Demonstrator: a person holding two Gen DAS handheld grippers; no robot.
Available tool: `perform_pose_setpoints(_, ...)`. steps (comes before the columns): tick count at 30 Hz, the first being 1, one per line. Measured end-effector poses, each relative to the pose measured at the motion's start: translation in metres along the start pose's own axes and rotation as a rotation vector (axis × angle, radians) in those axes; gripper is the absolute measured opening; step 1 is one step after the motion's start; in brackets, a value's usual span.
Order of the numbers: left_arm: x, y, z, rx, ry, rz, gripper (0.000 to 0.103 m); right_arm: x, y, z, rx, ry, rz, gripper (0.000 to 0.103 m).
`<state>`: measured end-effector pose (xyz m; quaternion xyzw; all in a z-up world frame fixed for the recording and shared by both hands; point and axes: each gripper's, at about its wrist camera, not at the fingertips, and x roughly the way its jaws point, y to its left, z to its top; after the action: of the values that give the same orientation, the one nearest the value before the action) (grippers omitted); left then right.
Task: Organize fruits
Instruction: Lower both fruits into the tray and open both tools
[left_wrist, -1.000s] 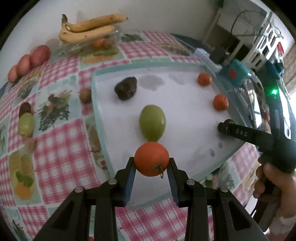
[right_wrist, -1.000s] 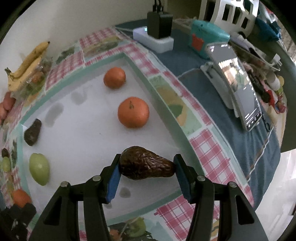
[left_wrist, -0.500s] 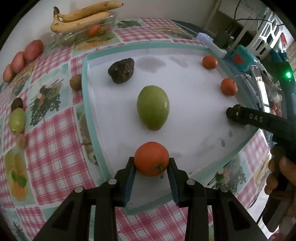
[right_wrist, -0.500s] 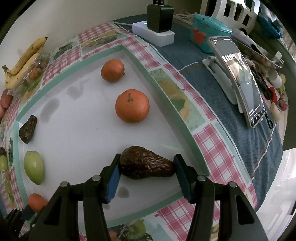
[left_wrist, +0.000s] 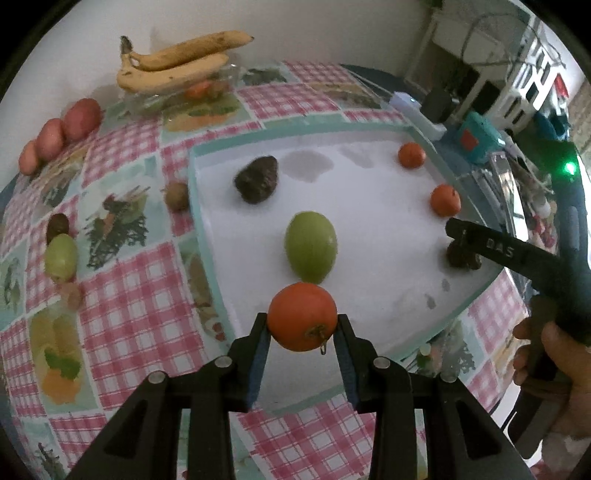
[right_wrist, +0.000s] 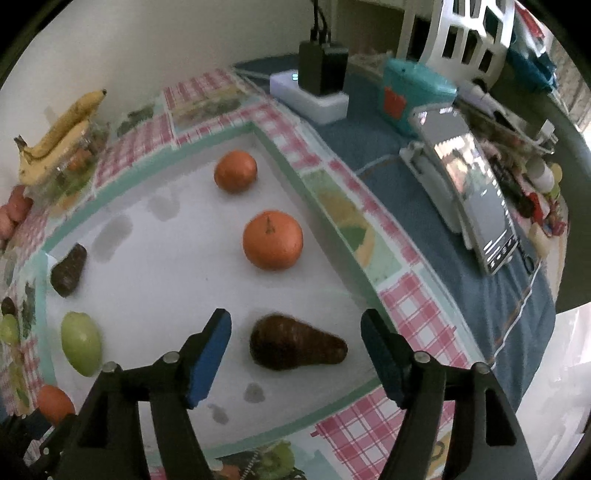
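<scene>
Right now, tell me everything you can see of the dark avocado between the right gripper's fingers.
The avocado is dark brown, pear-shaped, with a wrinkled, ridged skin that looks overripe. It lies on its side on the white mat, near that mat's right front edge, fat end to the left and narrow neck to the right. The right gripper is open around it; both blue pads stand clear of it, so only the mat touches it. The left view shows just a bit of it behind the gripper's finger.
</scene>
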<state>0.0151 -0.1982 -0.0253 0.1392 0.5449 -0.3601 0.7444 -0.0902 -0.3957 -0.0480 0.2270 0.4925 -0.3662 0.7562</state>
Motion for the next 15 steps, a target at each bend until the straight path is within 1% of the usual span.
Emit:
perform_pose_setpoints(1, -0.004, 0.005, 0.001, -0.015, -0.009, 0.002, 0.039, -0.003, 0.001, 0.002, 0.003, -0.011, 0.003, 0.077)
perform_pose_setpoints(2, -0.007, 0.012, 0.003, -0.032, -0.02, 0.006, 0.043, -0.006, 0.001, 0.002, 0.005, -0.024, 0.006, 0.083)
perform_pose_setpoints(3, -0.012, 0.019, 0.002, -0.056, -0.033, 0.012, 0.049, -0.009, 0.002, 0.003, 0.004, -0.036, 0.007, 0.085)
perform_pose_setpoints(4, -0.017, 0.03, 0.003, -0.092, -0.048, 0.025, 0.064, -0.01, 0.002, 0.003, 0.001, -0.044, 0.007, 0.085)
perform_pose_setpoints(5, -0.018, 0.035, 0.005, -0.114, -0.055, 0.033, 0.07, -0.012, 0.004, 0.003, -0.005, -0.049, 0.008, 0.085)
perform_pose_setpoints(7, -0.026, 0.058, 0.006, -0.177, -0.079, 0.06, 0.07, -0.013, 0.007, 0.004, -0.019, -0.057, 0.011, 0.086)
perform_pose_setpoints(9, -0.03, 0.079, 0.006, -0.234, -0.09, 0.079, 0.07, -0.011, 0.01, 0.004, -0.032, -0.054, 0.016, 0.092)
perform_pose_setpoints(10, -0.032, 0.093, 0.004, -0.269, -0.094, 0.083, 0.071, -0.011, 0.011, 0.004, -0.033, -0.055, 0.018, 0.093)
perform_pose_setpoints(12, -0.035, 0.115, 0.0, -0.328, -0.099, 0.1, 0.077, -0.009, 0.014, 0.004, -0.035, -0.06, 0.026, 0.093)
perform_pose_setpoints(14, -0.037, 0.141, -0.005, -0.397, -0.104, 0.163, 0.09, -0.01, 0.016, 0.003, -0.037, -0.072, 0.038, 0.093)
perform_pose_setpoints(15, -0.037, 0.15, -0.007, -0.423, -0.103, 0.187, 0.093, -0.011, 0.017, 0.003, -0.038, -0.079, 0.05, 0.093)
